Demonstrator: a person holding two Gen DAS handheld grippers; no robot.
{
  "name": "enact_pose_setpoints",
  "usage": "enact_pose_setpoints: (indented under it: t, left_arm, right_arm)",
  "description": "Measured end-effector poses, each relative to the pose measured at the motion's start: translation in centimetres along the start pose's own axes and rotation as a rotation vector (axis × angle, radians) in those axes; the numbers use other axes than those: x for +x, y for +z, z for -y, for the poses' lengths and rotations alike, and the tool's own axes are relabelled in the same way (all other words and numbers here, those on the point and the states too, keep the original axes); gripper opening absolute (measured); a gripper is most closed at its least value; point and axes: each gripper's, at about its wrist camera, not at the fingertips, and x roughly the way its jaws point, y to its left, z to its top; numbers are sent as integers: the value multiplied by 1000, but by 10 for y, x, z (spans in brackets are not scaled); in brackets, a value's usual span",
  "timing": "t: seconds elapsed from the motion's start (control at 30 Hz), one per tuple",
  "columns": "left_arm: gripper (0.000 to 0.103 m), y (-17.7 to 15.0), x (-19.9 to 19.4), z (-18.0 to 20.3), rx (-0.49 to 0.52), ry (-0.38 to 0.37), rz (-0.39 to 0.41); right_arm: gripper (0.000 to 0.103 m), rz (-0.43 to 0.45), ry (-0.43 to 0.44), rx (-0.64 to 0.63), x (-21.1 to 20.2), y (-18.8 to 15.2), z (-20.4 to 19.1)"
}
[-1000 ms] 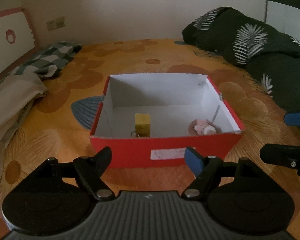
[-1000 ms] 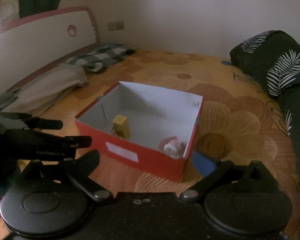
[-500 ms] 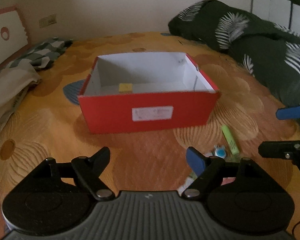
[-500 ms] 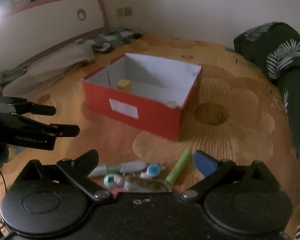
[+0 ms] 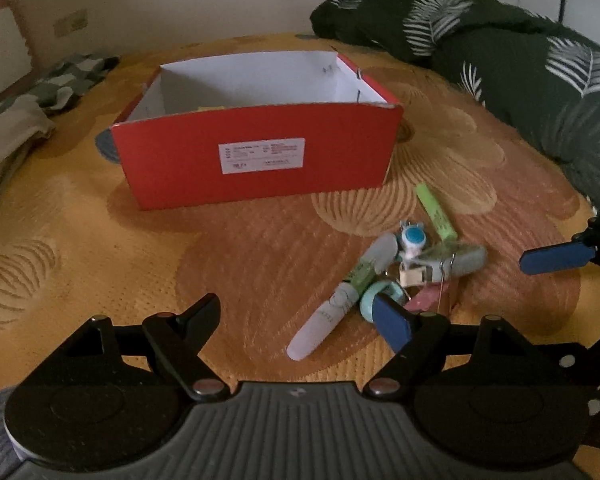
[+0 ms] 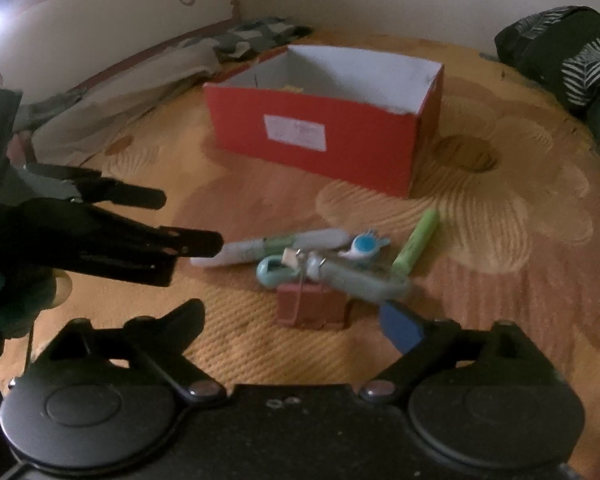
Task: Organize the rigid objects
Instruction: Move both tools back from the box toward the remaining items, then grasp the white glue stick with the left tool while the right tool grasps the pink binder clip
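**Two grippers come down on the pile**

The small things lie in a tangled pile [image 5: 404, 268] on the bed [image 5: 80, 240], near the red box [image 5: 256, 160]. The left gripper [image 5: 296, 312] has its fingers open and empty. The right gripper [image 6: 292, 312] has just been closing a little, with nothing held; a pink clip [image 6: 312, 304] sits just past its fingers. The things touch, so a grab could drag two at once or knock the green tube [image 6: 418, 242] away. The grippers are close and could bump. A dark blanket [image 5: 520, 72] lies far right.
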Motion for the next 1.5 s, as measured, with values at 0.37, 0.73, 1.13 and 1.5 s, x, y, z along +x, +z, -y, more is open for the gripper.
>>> enact_pose_setpoints:
  t: [0.37,0.73,1.13,1.5]
  left_arm:
    - [83,-14,17,0,21,0,-5]
    - [63,-18,39,3,89,21,-28]
    - [40,-9,51,22,191,-8,-9]
    - [20,2,60,29,197,-47,-19]
  right_arm:
    - [78,-35,-23,-8,23,-8,-4]
    - [67,-60,-56,-26,44,-7,-3]
    - [61,-90,-73,-30,63,0,-3]
    - [49,-87,-81,-3,67,2,0]
